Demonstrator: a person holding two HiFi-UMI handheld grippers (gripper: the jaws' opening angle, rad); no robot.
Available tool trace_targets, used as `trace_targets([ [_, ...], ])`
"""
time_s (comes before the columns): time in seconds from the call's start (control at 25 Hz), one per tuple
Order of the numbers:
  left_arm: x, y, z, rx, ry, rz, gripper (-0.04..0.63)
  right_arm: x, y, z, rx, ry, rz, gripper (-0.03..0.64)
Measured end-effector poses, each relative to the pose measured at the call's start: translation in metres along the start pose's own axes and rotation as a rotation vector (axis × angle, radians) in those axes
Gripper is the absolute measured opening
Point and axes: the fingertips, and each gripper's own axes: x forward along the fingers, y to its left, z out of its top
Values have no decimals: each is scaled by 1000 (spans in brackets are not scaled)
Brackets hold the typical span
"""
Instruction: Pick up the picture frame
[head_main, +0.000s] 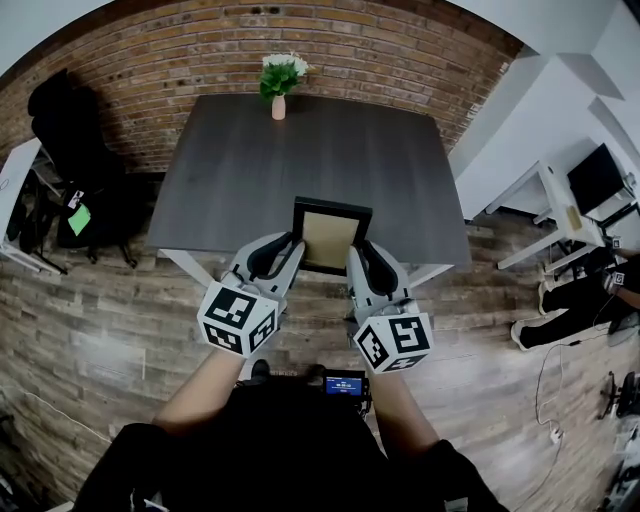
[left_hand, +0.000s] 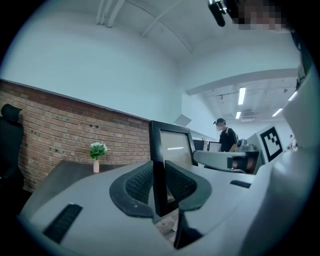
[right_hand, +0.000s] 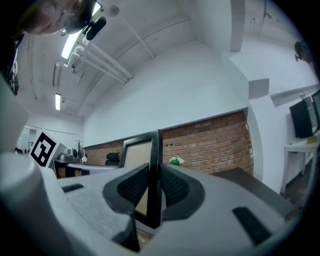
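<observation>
**Frame clamped on both sides**

The black-rimmed rectangular picture frame (head_main: 330, 235) stands upright straight ahead of me, over the near edge of the dark grey surface (head_main: 300, 140). My left hand-held gripper (head_main: 293, 246) pinches its left rail and my right hand-held gripper (head_main: 354, 252) its right. Both are equally near.

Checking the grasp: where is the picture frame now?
Head view, centre: the picture frame is at the near edge of the dark table, clamped on its left side by the left gripper and on its right by the right gripper.
</observation>
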Motion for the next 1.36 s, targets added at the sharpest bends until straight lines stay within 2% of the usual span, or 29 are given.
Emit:
trace_targets([
  [0.64,17,-24,-1,-11,-4,-51,66,-18,-24,4,17,-19,-43,77],
  [1.36,43,-55,-6,-15,3,-58,66,-37,-61,3,50,-28,-29,77],
])
